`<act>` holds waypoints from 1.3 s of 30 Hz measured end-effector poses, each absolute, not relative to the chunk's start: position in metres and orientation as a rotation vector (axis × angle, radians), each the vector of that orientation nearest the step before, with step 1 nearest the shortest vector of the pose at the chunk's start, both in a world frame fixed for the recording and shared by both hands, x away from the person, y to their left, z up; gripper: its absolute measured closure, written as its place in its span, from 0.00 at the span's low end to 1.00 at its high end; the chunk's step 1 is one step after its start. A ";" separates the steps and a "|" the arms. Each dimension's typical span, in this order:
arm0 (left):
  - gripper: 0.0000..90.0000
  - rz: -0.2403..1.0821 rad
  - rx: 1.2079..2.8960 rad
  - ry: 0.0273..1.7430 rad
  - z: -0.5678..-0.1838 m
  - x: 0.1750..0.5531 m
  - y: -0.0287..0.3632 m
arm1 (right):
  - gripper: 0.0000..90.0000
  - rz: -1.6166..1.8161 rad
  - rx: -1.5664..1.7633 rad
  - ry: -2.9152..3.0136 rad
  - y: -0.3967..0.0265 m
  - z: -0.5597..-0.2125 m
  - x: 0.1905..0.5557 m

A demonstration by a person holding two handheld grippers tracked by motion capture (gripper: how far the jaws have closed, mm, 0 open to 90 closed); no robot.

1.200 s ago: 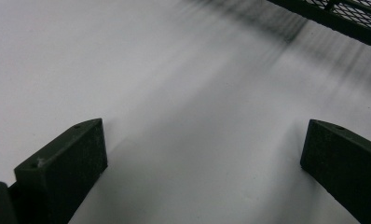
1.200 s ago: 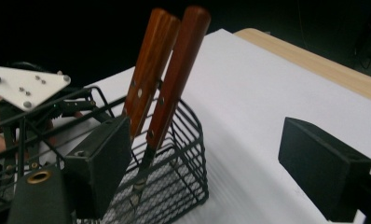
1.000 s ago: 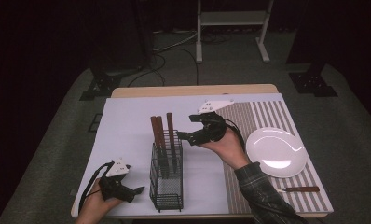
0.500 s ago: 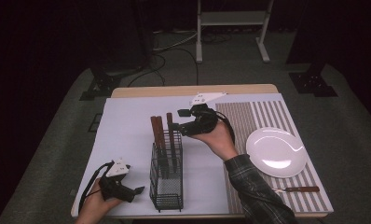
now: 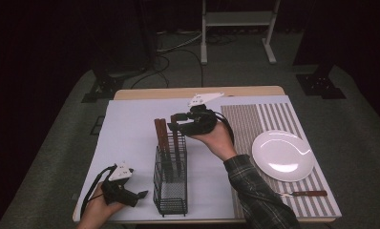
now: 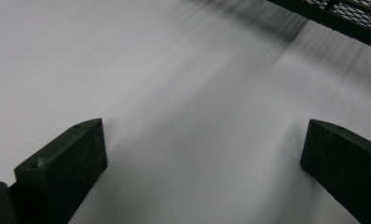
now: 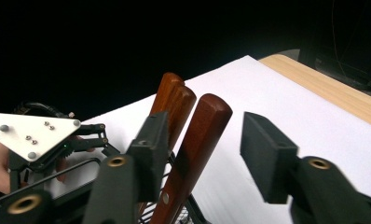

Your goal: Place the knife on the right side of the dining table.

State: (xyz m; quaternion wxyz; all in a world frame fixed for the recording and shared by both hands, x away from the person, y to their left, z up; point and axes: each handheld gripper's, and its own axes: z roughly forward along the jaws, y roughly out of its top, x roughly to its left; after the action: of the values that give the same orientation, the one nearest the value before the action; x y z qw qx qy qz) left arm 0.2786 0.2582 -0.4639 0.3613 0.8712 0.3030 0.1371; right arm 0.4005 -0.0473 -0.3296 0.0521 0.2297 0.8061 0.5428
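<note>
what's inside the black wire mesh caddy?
The black wire mesh caddy holds three upright utensils with brown wooden handles; the right gripper has been closing around the nearest handle, not yet pressing. The wire and shadow hide their lower ends.

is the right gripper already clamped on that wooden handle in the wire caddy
No: in the right gripper view the wooden handle stands between the right gripper jaws, with a clear gap to the right jaw.

I look for any writing and I find none that can be read: no letters, no numbers, no brand marks and no signs on anything that stands on the table or around it.
</note>
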 end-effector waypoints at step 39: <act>0.00 0.353 2.246 0.781 -0.464 0.279 0.258 | 0.84 1.821 0.583 2.474 -0.064 -0.316 0.362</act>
State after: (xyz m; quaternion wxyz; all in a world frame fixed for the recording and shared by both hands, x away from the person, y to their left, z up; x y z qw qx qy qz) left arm 0.2786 0.2582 -0.4638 0.3608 0.8714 0.3029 0.1369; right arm 0.3617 -0.0635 -0.3163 0.0071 0.1865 0.7912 0.5823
